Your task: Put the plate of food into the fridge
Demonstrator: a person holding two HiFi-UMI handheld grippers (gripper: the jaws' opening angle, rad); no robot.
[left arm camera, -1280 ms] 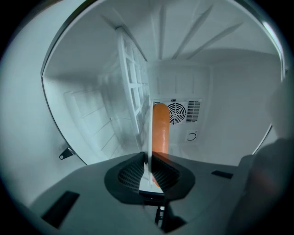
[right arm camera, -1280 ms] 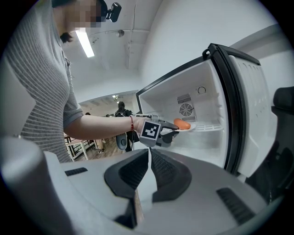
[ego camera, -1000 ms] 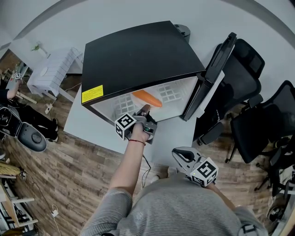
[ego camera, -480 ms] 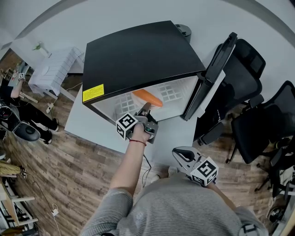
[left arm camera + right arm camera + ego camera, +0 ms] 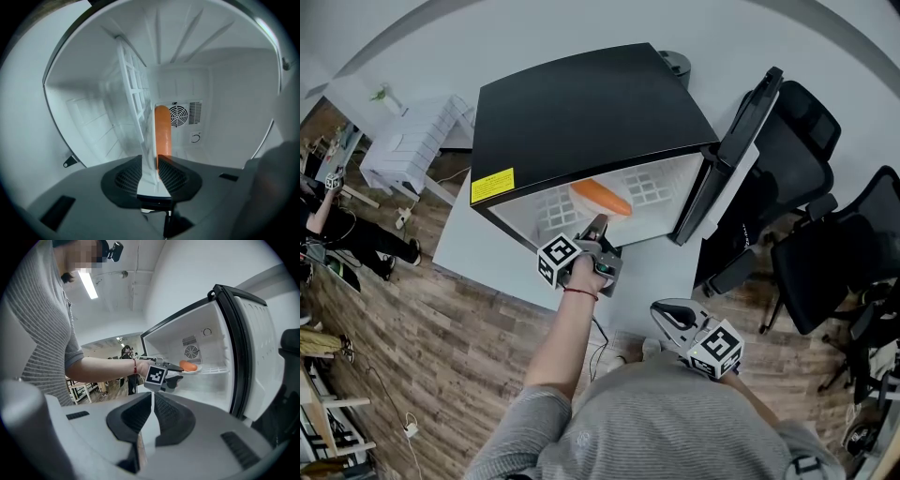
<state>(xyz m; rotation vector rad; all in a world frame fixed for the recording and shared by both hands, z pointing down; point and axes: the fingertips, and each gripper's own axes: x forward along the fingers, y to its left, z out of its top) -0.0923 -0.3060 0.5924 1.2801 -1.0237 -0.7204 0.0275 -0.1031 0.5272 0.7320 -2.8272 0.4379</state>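
Wood-patterned flooring (image 5: 441, 356) surrounds a white platform (image 5: 478, 258) on which a black mini fridge (image 5: 581, 112) stands, its door (image 5: 731, 150) swung open to the right side and its white interior exposed. Black office chairs (image 5: 825, 253) stand close behind the open door. Inside the fridge, a white wire shelf (image 5: 133, 93) spans the compartment, and a round fan vent (image 5: 178, 116) sits in the back wall. The white plate (image 5: 151, 180) is inside the fridge at the front of this shelf, just over its wires; whether it rests on them cannot be told. An orange, oblong piece of food (image 5: 162, 131) lies on the plate, lengthwise toward the back wall. The left tool (image 5: 150, 161) reaches into the fridge opening at the end of an outstretched bare arm, and its two jaws are clamped on the near rim of the plate, one above and one below it. The right tool (image 5: 153, 404) is held low near the person's body, well away from the fridge, pointing toward the open compartment; its jaws are drawn together with only a thin slit between them and nothing in their grip.
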